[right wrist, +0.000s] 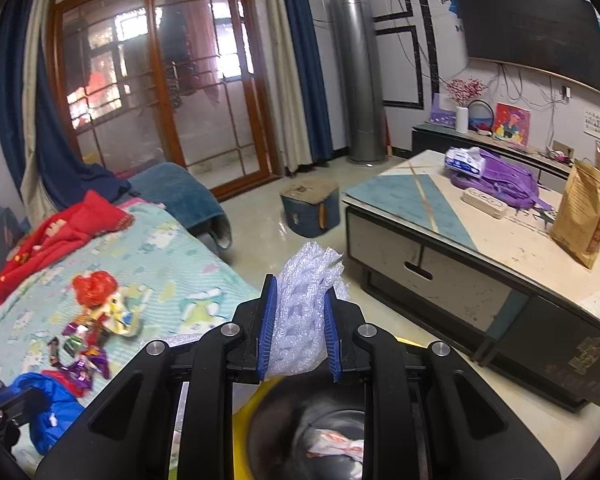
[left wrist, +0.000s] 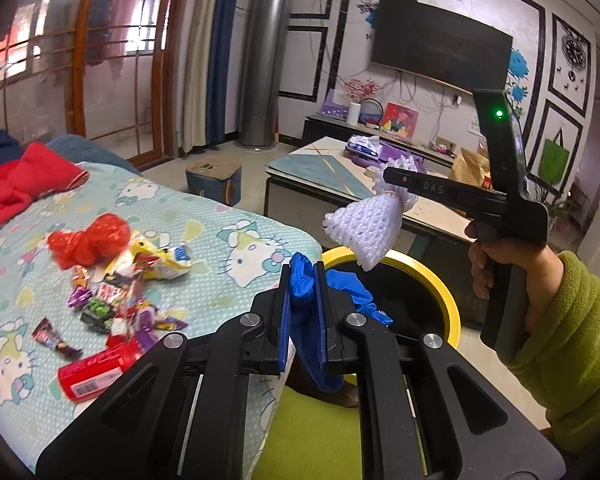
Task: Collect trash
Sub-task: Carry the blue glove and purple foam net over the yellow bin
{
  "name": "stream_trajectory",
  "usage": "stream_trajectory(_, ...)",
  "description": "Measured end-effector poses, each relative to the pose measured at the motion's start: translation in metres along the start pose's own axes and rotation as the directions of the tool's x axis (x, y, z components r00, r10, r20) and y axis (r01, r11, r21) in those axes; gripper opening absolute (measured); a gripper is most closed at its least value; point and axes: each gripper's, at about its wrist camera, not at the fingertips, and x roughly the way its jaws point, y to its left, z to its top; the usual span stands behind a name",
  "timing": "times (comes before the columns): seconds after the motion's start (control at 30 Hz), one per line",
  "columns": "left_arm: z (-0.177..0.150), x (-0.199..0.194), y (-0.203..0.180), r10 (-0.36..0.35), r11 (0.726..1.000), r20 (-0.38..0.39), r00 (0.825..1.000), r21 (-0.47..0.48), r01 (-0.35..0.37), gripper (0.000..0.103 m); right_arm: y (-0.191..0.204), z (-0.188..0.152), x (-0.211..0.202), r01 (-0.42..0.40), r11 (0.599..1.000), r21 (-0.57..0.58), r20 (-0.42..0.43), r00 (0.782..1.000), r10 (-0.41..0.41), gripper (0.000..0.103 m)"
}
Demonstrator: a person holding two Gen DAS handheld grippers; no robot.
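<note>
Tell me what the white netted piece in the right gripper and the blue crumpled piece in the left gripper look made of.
White netted piece: probably soft foam mesh, matte, with an open puffy lattice. Blue crumpled piece: likely thin plastic film or a glove, smooth, slightly glossy, limp folds.

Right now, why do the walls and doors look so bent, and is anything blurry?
Left wrist view: a fisheye lens bows the door frames and darkens the corners; the wrappers are slightly soft. Right wrist view: same bending, window glare, and the bin's inside blurred.
</note>
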Motion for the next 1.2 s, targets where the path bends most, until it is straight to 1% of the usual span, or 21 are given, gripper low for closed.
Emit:
stream_trajectory(0.3,0.008,0.027,-0.018,-0.023,0.999,-0.014,1.000,0.041,0.024,0.006,-0.031,-0.011,0.016,0.061,0.998,0.028,-0.047,0.997,-0.059,0.022)
stream_trajectory(0.5,0.008,0.045,-0.029,-0.051,0.998,-0.016,0.999,0.041,0.051,0.006,-0.053,-0.020,0.026,0.102,0.993,0.051,-0.077,0.992,-0.098,0.022)
stream_trajectory(0.67,0.003,0.058,-0.036,-0.069,0.997,-0.032,0.997,0.033,0.070,0.006,-0.066,-0.027,0.031,0.128,0.990,0.062,-0.094,0.988,-0.122,0.022)
stream_trajectory(0.87,-0.006,0.073,-0.040,-0.083,0.996,-0.064,0.995,0.034,0.085,0.006,-0.075,-0.034,0.038,0.138,0.988,0.069,-0.115,0.985,-0.130,0.023)
stream_trajectory(1.2,-0.020,0.096,-0.049,-0.108,0.992,-0.115,0.987,0.051,0.115,0.006,-0.081,-0.041,0.048,0.130,0.988,0.081,-0.146,0.982,-0.117,0.025)
